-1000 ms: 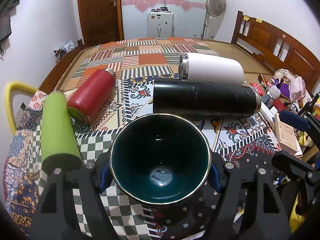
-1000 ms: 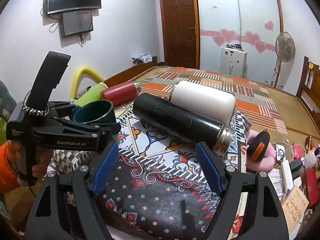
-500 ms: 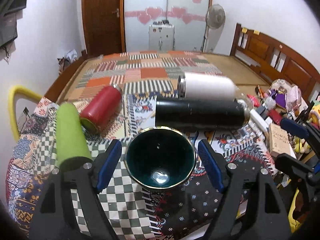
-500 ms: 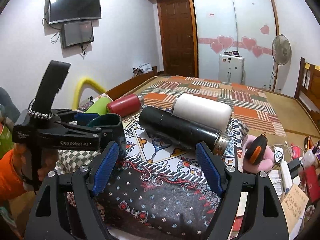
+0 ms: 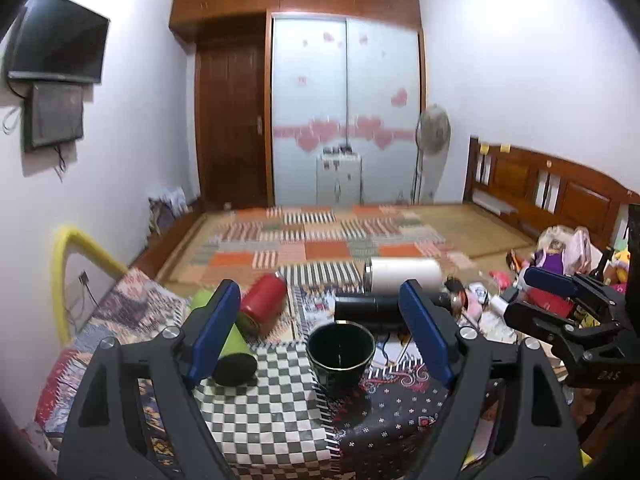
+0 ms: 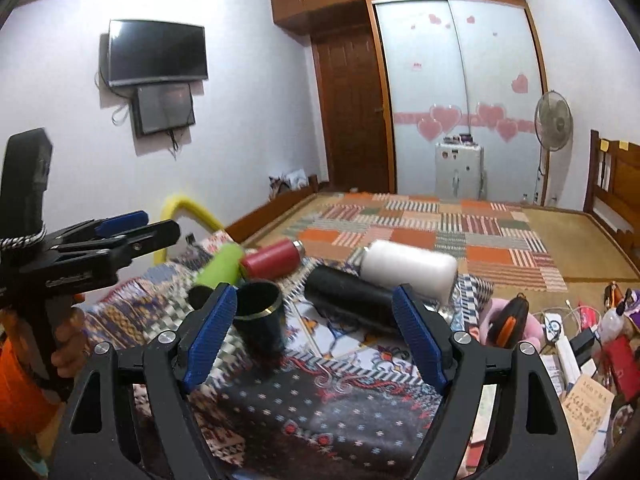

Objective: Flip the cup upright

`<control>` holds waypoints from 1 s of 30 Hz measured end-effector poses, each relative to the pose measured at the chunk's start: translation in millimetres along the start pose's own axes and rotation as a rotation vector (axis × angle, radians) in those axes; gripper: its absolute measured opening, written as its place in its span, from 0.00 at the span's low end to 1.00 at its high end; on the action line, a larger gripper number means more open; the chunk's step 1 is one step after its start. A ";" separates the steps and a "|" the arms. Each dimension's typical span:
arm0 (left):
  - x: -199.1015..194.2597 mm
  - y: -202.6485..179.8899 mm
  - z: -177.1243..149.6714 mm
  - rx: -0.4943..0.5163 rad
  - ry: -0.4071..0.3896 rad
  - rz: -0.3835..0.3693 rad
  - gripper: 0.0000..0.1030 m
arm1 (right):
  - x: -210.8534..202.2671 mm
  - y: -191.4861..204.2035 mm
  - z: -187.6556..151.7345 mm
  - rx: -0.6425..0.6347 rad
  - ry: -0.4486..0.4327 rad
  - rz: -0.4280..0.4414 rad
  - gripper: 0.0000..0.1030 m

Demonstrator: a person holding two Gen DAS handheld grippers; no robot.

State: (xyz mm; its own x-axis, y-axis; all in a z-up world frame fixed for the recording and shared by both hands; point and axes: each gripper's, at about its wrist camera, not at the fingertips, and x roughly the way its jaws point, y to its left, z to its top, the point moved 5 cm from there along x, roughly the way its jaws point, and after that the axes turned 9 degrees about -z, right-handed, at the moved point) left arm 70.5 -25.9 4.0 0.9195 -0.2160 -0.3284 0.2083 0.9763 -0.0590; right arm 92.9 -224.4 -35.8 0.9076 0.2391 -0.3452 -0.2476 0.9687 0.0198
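Note:
A dark green cup (image 5: pixel 341 354) with a gold rim stands upright on the patterned cloth, mouth up. It also shows in the right wrist view (image 6: pixel 259 316). My left gripper (image 5: pixel 320 334) is open and empty, pulled back and raised, with the cup seen between its blue pads. It appears at the left of the right wrist view (image 6: pixel 132 226). My right gripper (image 6: pixel 312 334) is open and empty above the cloth's near edge; it appears at the right of the left wrist view (image 5: pixel 548 296).
Four bottles lie on their sides behind the cup: green (image 5: pixel 224 344), red (image 5: pixel 262 306), black (image 5: pixel 370 308) and white (image 5: pixel 402 276). Clutter (image 6: pixel 580 344) covers the right side. A yellow bar (image 5: pixel 66 264) rises at the left. A bed (image 5: pixel 320 248) lies beyond.
My left gripper has opened, let go of the cup and drawn back and up. The cup now stands alone on the cloth. My right gripper has also lifted and tilted up.

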 end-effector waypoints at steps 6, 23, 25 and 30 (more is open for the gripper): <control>-44.4 -0.5 3.2 -0.005 -0.104 0.019 0.81 | -34.0 19.3 14.7 0.006 -0.099 -0.010 0.80; -86.8 6.0 -13.7 -0.014 -0.192 0.069 1.00 | -69.6 43.2 16.1 0.055 -0.225 -0.103 0.97; -86.6 5.9 -17.7 -0.010 -0.187 0.077 1.00 | -69.0 45.1 13.4 0.047 -0.230 -0.117 1.00; -85.4 5.0 -22.3 -0.015 -0.176 0.071 1.00 | -73.0 49.4 9.2 0.029 -0.238 -0.134 1.00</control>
State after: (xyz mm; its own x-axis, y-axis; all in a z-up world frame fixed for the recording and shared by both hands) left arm -14.3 -2.2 10.8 0.9761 -0.1445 -0.1622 0.1371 0.9890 -0.0556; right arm 17.5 -193.4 -1.0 0.9866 0.1140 -0.1167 -0.1128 0.9935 0.0165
